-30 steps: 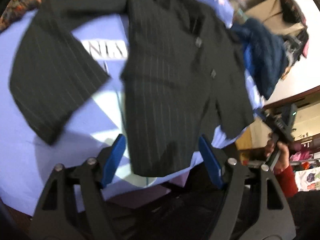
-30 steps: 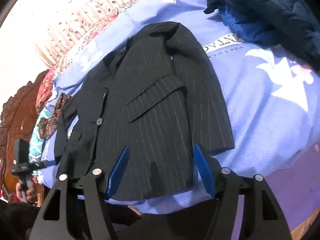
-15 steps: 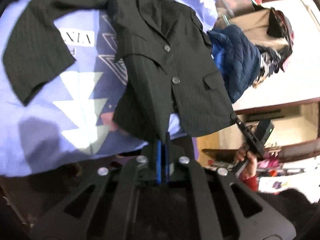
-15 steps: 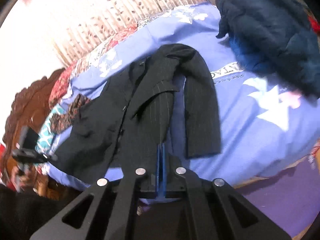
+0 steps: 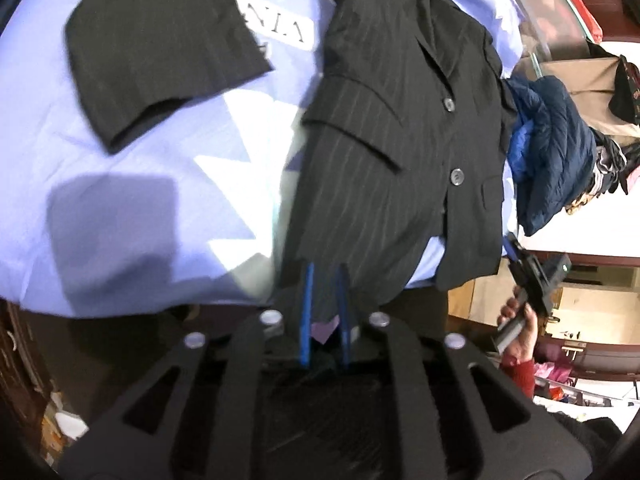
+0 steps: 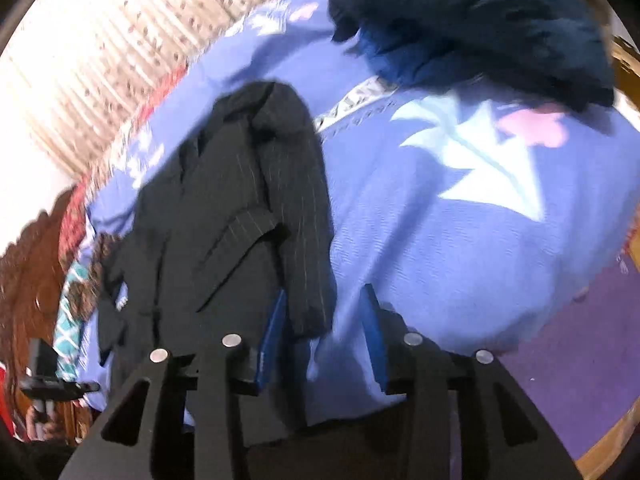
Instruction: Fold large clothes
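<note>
A black pinstriped jacket [image 5: 400, 120] lies front up on the blue bedsheet [image 5: 120, 184], one sleeve [image 5: 160, 60] spread out to the left. My left gripper [image 5: 325, 276] is at the jacket's bottom hem. Its jaws are opening, a narrow gap shows, and the hem's dark cloth sits between the blue pads [image 5: 307, 308]. In the right wrist view the jacket [image 6: 224, 208] has its other sleeve [image 6: 300, 200] lying along the body. My right gripper [image 6: 324, 290] is also opening, and that sleeve's cuff lies loose between its pads by the left one.
A navy quilted coat [image 6: 460, 12] is heaped on the bed beyond the jacket's right side. A cardboard box [image 5: 572, 80] with clothes stands past it. Patterned cushions [image 6: 76, 292] and a carved wooden headboard [image 6: 24, 264] lie to the left. Purple flooring [image 6: 560, 340] runs along the bed edge.
Both grippers stood open at the hem, then shut on it half a second ago, and their jaws have now parted. The jacket's lower edge has shifted and the right sleeve lies closer to the body.
</note>
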Available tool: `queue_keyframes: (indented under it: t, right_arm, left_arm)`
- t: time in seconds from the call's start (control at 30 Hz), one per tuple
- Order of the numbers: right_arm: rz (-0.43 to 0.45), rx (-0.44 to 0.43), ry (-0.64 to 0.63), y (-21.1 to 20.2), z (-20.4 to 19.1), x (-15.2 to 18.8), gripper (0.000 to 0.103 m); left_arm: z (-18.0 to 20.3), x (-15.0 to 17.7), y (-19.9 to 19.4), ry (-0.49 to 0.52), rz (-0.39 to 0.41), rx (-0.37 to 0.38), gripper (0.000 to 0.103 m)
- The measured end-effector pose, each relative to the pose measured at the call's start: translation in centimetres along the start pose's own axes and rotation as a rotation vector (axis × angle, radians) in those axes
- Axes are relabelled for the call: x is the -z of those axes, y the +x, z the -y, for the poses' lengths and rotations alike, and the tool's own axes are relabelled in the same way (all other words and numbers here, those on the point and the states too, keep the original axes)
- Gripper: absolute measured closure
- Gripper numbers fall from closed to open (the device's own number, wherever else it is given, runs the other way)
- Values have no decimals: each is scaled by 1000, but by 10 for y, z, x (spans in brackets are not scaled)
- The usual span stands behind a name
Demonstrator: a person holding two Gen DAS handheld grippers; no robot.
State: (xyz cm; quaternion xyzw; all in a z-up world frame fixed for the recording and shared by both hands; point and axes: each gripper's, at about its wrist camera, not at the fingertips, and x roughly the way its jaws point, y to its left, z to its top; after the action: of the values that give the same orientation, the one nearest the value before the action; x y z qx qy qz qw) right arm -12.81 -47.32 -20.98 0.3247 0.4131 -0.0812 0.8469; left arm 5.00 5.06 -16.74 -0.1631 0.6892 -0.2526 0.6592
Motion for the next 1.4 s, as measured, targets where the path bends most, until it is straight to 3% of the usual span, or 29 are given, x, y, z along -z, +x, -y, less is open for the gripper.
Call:
queue_keyframes:
  t: [0.07, 0.1, 0.13, 0.2, 0.27, 0.37, 0.5, 0.57, 0.63, 0.7, 0.77, 0.83, 0.93, 0.97, 1.03, 1.1, 1.2, 1.3, 1.4]
  right_arm:
    - [-35, 3, -7, 20, -3, 1, 48]
    - [-32, 2, -14, 24, -4, -1, 69]
    - [-29, -6, -14, 21, -4, -3, 81]
    - [45, 58, -37, 6, -6, -14, 82]
    - [173, 199, -104, -27, -11, -36, 82]
    - [390, 486, -261, -77, -37, -74, 82]
    - [569, 678, -585, -100, -120, -118, 82]
    - [646, 763, -764, -91, -168, -145, 82]
    - [695, 795, -922, -72, -222, -170, 82]
    - [728, 772, -1050, -49, -273, -183, 82]
    - [735, 694, -1182, -14, -330, -179, 82]
    - [681, 551, -1319, 37, -394, -152, 82]
    - [572, 300, -1421, 107, -443, -108, 80]
    - [487, 235, -1451, 141, -455, -85, 77]
    - [311, 203, -1465, 198, -457, -50, 64]
    - [204, 177, -1452, 227, -448, -31, 62]
    - [53, 78, -1400, 233, -423, -15, 53]
    - [7, 18, -1324, 212, -395, -32, 43]
    - [27, -16, -1135, 186, -359, -81, 39]
  left_arm:
    - [8, -2, 5, 25, -2, 8, 87]
    - [12, -6, 9, 28, -1, 7, 85]
    - [13, -7, 8, 28, 6, 2, 85]
    - [8, -8, 2, 10, 22, 0, 83]
    - [2, -8, -3, -7, 42, -1, 82]
    - [-10, -13, -13, -43, 73, -11, 81]
    - [-18, -19, -22, -73, 106, 27, 81]
    - [-18, -19, -24, -69, 115, 49, 81]
    - [-18, -18, -27, -61, 126, 71, 81]
    - [-21, -14, -31, -64, 150, 86, 81]
    - [-30, -11, -35, -79, 168, 95, 81]
    - [-44, -5, -39, -108, 182, 100, 81]
    - [-67, 2, -42, -172, 190, 101, 81]
    - [-74, 4, -44, -190, 192, 101, 81]
    - [-84, 7, -51, -214, 205, 100, 80]
    - [-91, 8, -59, -221, 218, 87, 80]
    - [-102, 2, -65, -248, 227, 80, 80]
    - [-110, -8, -62, -274, 215, 77, 80]
    - [-103, -22, -55, -258, 201, 76, 80]
